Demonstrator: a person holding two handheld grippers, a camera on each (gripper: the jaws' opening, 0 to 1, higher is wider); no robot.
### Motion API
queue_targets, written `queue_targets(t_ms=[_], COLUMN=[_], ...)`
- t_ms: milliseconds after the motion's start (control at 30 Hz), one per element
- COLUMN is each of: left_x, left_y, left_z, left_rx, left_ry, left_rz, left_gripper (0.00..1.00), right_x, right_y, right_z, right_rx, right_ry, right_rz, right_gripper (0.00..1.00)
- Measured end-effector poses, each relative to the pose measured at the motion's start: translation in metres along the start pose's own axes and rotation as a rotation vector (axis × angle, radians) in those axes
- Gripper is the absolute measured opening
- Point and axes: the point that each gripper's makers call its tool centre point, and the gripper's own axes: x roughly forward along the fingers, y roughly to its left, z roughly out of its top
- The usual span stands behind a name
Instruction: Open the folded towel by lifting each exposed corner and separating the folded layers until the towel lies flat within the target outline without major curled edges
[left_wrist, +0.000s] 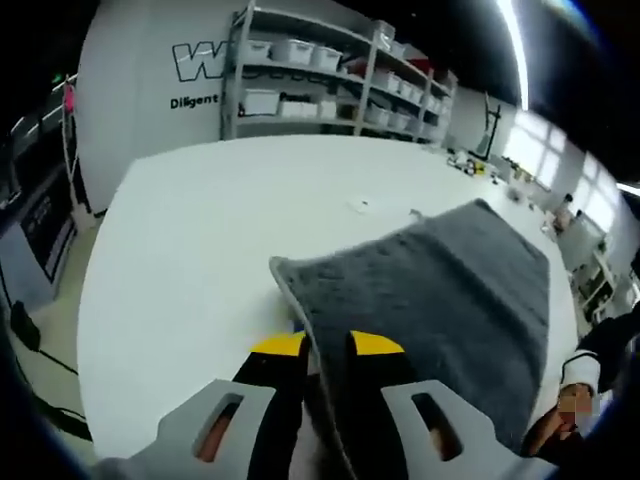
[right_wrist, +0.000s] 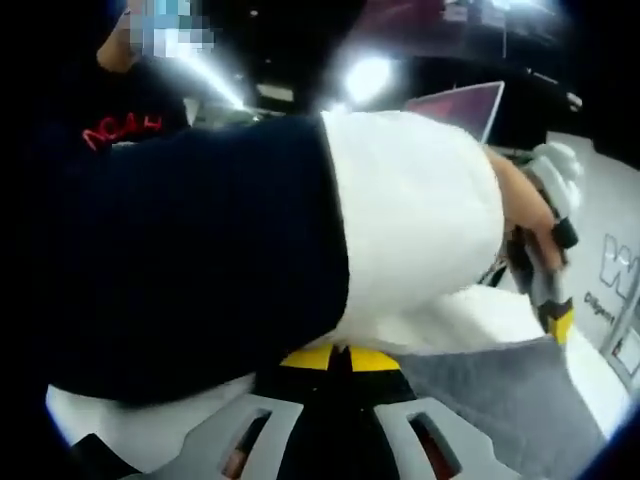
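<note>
While the left gripper (left_wrist: 327, 350) pinches the gray towel's (left_wrist: 450, 300) edge, jaws nearly shut, the towel hangs lifted above the white table (left_wrist: 190, 270). Right gripper (right_wrist: 335, 358): jaws together, contents impossible to tell. Risk: thin grip slips, layers drop folded. Count: one towel, two grippers, one table.

The left gripper view rides low and close over the table (left_wrist: 200, 250), facing 12 o'clock toward the shelves (left_wrist: 330, 80), with the towel (left_wrist: 450, 290) running off to 3 o'clock. The right gripper view looks across at very close range into the person's sleeve (right_wrist: 250, 250). Both views share the towel (right_wrist: 510, 390) and table.
</note>
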Motion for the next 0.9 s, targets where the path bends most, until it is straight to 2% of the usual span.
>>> queue_targets(t_ms=[100, 133, 167, 200, 233, 300, 367, 567, 700, 833, 900], left_x=[-0.008, -0.012, -0.014, -0.014, -0.013, -0.011, -0.01, 0.003, 0.004, 0.005, 0.006], left_y=[-0.037, -0.043, -0.046, -0.034, -0.033, -0.038, -0.058, -0.039, -0.031, -0.029, -0.016], left_z=[-0.011, -0.019, -0.023, -0.022, -0.017, -0.01, -0.013, -0.017, -0.016, -0.018, -0.012], left_rx=[-0.023, -0.007, -0.012, -0.036, -0.022, -0.01, -0.02, -0.008, -0.022, -0.027, -0.034], left_ry=[-0.068, -0.049, -0.041, -0.033, -0.053, -0.078, -0.078, -0.04, -0.05, -0.055, -0.058], left_rz=[-0.081, -0.088, -0.072, -0.022, -0.009, -0.039, -0.086, -0.066, -0.063, -0.044, -0.045], left_gripper=[0.16, 0.16, 0.16, 0.15, 0.15, 0.15, 0.15, 0.15, 0.14, 0.13, 0.13], right_x=[0.001, 0.001, 0.0, 0.0, -0.001, -0.003, -0.008, -0.028, -0.032, -0.029, -0.026], right_y=[0.0, -0.001, -0.001, -0.002, -0.004, -0.005, -0.005, -0.007, -0.018, -0.019, -0.02], right_z=[0.0, 0.001, 0.002, 0.002, 0.002, 0.005, 0.007, 0.008, 0.011, 0.006, 0.004], right_rx=[0.02, 0.035, 0.05, 0.063, 0.077, 0.104, 0.117, 0.135, 0.136, 0.123, 0.093], right_ry=[0.001, -0.008, -0.016, -0.021, -0.027, -0.045, -0.063, -0.098, -0.118, -0.092, -0.077], right_rz=[0.011, 0.016, 0.02, 0.021, 0.021, 0.025, 0.028, 0.029, -0.015, -0.026, -0.04], right_gripper=[0.0, 0.0, 0.0, 0.0, 0.0, 0.01, 0.02, 0.03, 0.01, 0.0, 0.0])
